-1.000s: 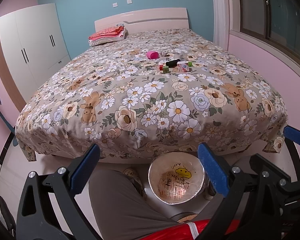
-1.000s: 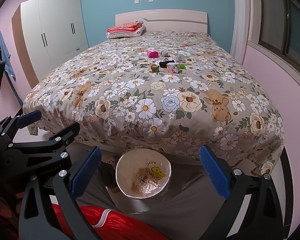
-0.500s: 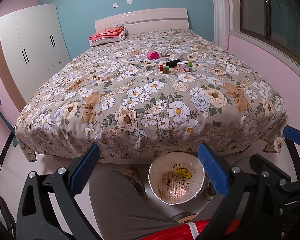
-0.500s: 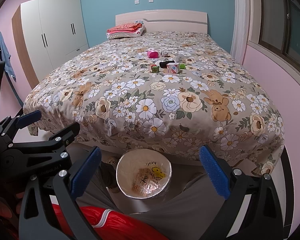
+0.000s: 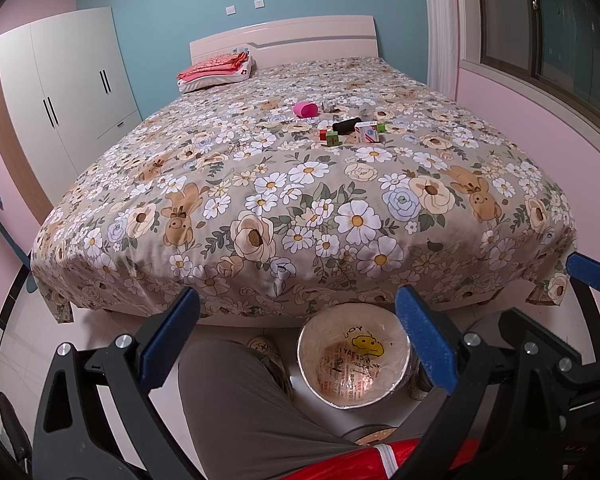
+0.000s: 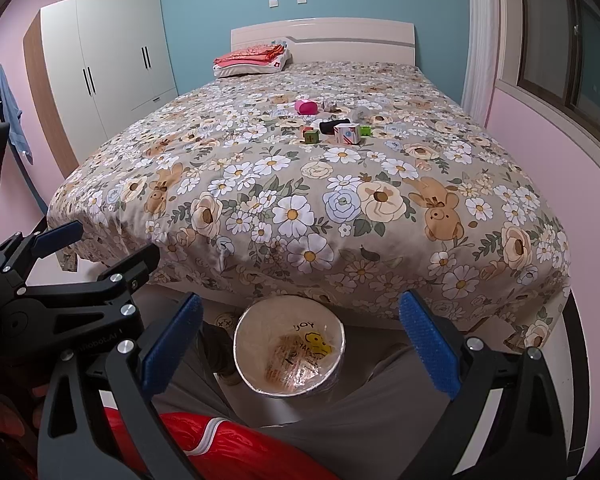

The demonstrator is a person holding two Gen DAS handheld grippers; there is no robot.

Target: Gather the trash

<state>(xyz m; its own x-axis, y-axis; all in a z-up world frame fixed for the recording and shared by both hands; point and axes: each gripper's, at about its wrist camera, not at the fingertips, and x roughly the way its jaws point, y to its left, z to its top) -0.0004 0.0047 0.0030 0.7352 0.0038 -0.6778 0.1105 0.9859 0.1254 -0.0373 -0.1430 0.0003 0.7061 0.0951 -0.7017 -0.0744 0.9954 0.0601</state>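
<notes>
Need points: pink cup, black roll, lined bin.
pink cup (image 5: 305, 109), left wrist view, on its side wall.
black roll (image 6: 333, 126), right wrist view, mid-body.
lined bin (image 6: 244, 344), right wrist view, on its left rim.

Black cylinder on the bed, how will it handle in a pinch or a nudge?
The black cylinder lies on its side, so a nudge probably rolls it. The soft floral bedspread may damp that. It looks small, likely light.

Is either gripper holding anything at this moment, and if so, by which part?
Nothing is held. The left gripper and the right gripper are both open and empty, above the lined trash bin; the litter is on the bed.
</notes>
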